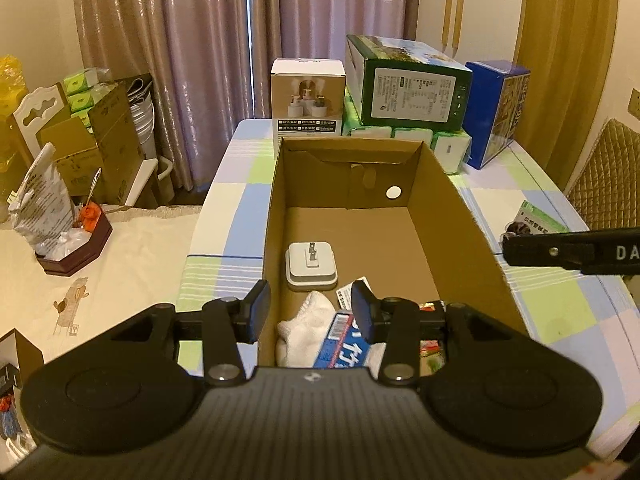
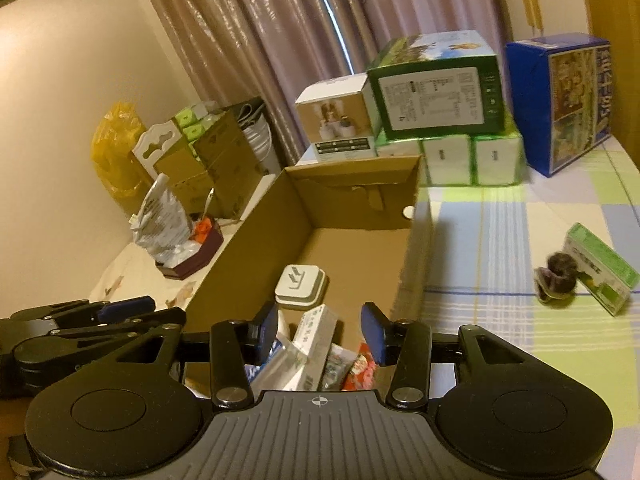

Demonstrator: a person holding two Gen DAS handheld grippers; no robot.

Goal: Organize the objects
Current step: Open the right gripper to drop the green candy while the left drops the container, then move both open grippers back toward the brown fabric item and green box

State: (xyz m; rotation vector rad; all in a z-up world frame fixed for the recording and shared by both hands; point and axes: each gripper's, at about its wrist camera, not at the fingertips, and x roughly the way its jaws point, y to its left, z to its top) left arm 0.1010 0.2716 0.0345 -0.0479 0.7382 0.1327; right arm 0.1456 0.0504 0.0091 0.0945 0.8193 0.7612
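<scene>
**Cardboard box part-filled, both grippers empty**

Cardboard box (image 1: 460, 216) open-topped on the checked tablecloth (image 1: 560, 312). Inside, near the middle of its floor: white adapter (image 1: 310, 266). At its near end: white sock (image 1: 308, 328), blue-and-white packet (image 1: 340, 344), a red wrapper (image 2: 360, 368). Above that near end: left gripper (image 1: 310, 312), fingers apart, holding nothing. Likewise right gripper (image 2: 320, 330), spread wide, empty. Right of the box, well apart: small green carton (image 2: 600, 268) touching a dark round object (image 2: 558, 278). Behind the box: stacked product boxes (image 1: 408, 92).
</scene>
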